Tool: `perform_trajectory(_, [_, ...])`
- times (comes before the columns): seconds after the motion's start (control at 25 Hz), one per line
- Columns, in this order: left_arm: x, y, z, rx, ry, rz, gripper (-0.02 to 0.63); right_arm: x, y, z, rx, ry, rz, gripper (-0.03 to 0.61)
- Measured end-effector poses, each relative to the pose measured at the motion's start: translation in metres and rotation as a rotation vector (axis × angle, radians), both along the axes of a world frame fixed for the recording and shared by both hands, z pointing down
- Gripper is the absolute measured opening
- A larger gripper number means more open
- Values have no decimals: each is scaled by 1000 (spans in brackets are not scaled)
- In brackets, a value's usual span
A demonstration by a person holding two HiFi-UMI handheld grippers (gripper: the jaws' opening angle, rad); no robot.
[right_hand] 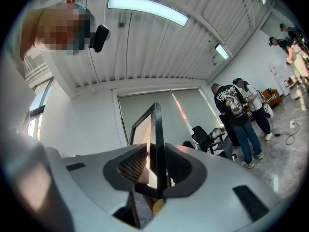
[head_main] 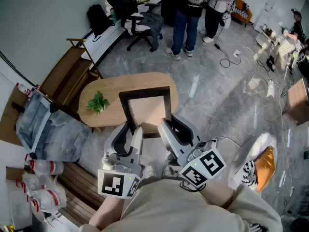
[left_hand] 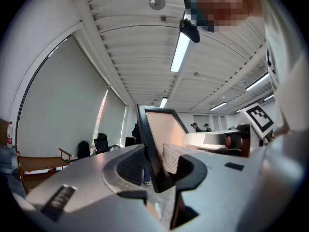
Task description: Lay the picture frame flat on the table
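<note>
The picture frame, black-rimmed with a tan panel, is held tilted over the near end of the oval wooden table. My left gripper is at the frame's near left corner and my right gripper at its near right corner. In the left gripper view the frame's edge runs slanted between the jaws of the left gripper, with a sliver of gap beside one pad. In the right gripper view the right gripper is shut on the thin frame, a pad on each side.
A small green plant lies on the table's left part. A wooden folding stand and plastic-wrapped bundles are at the left. People and an office chair are beyond the table. Cables and boxes lie at the right.
</note>
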State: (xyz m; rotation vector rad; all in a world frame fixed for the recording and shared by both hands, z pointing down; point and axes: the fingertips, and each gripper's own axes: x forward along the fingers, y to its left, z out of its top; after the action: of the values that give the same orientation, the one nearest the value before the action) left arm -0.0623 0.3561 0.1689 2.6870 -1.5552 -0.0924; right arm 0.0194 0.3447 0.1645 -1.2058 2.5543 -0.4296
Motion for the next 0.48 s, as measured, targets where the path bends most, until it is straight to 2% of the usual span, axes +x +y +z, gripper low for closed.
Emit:
perform_trajectory(0.28, [12, -2, 8, -8, -15, -2, 109, 12, -4, 10, -24, -26, -6, 98])
perform_trajectory(0.48, [7, -4, 21, -26, -11, -6, 109, 7, -6, 24, -35, -23, -9, 98])
